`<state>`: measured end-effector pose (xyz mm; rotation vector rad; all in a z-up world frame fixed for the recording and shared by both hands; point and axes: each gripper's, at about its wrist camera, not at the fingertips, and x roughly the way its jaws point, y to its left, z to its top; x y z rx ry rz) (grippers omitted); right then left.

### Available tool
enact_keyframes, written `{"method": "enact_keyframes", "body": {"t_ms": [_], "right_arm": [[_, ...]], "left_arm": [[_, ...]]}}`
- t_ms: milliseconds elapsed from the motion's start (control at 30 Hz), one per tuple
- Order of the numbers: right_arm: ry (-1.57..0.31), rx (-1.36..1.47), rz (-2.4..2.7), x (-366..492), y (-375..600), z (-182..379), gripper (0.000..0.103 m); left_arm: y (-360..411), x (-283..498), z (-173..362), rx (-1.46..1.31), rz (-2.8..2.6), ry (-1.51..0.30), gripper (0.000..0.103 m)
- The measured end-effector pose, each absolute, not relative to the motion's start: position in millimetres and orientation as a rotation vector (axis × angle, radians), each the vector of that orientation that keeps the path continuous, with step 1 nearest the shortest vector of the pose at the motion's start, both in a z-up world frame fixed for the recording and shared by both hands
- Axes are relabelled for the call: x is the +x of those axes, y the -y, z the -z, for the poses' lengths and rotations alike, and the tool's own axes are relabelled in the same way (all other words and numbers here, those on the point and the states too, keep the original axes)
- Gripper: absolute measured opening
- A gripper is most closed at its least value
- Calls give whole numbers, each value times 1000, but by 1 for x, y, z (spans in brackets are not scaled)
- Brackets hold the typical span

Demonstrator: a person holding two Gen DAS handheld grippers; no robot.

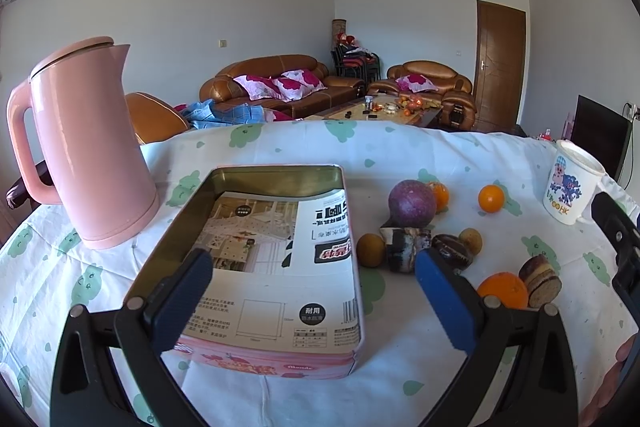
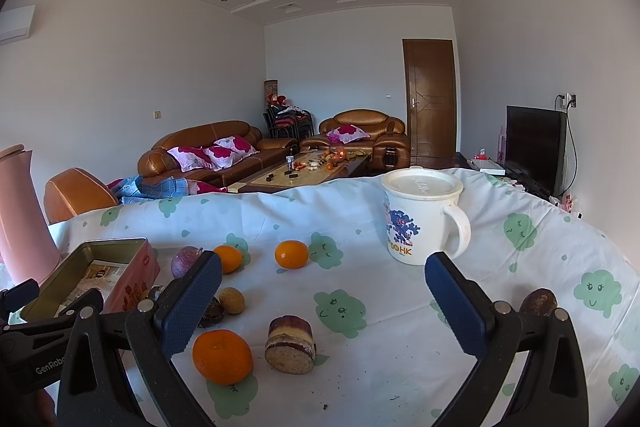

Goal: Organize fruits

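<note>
An open pink tin box (image 1: 276,363) lined with a printed sheet sits on the table; it also shows in the right wrist view (image 2: 132,275). Right of it lie a purple fruit (image 1: 412,203), oranges (image 1: 491,198) (image 1: 502,290), small brown fruits (image 1: 370,249) and cut cane pieces (image 1: 540,281). My left gripper (image 1: 314,281) is open and empty, hovering over the box's near right part. My right gripper (image 2: 323,291) is open and empty above an orange (image 2: 222,355) and a cane piece (image 2: 290,343).
A pink kettle (image 1: 90,147) stands left of the box. A white lidded mug (image 2: 420,215) stands at the back right, also in the left wrist view (image 1: 570,183). A dark fruit (image 2: 538,301) lies near the right finger. The table edge runs behind.
</note>
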<state>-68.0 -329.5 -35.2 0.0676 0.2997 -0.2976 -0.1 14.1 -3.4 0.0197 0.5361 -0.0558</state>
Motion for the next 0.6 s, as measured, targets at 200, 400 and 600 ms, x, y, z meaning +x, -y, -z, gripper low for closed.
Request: {"method": "enact_keyframes", "body": {"t_ms": [200,400,600], "right_arm": [[-300,67,298,-68,329,35,102],[-301,68,297,-68,329,36,102],[-316,68,290,-66,329,36,102]], "left_arm": [[-14,0,3,22,56,-534,103],[-14,0,4,20,58,-535,103],[-16,1,5,18,53,-540,103]]}}
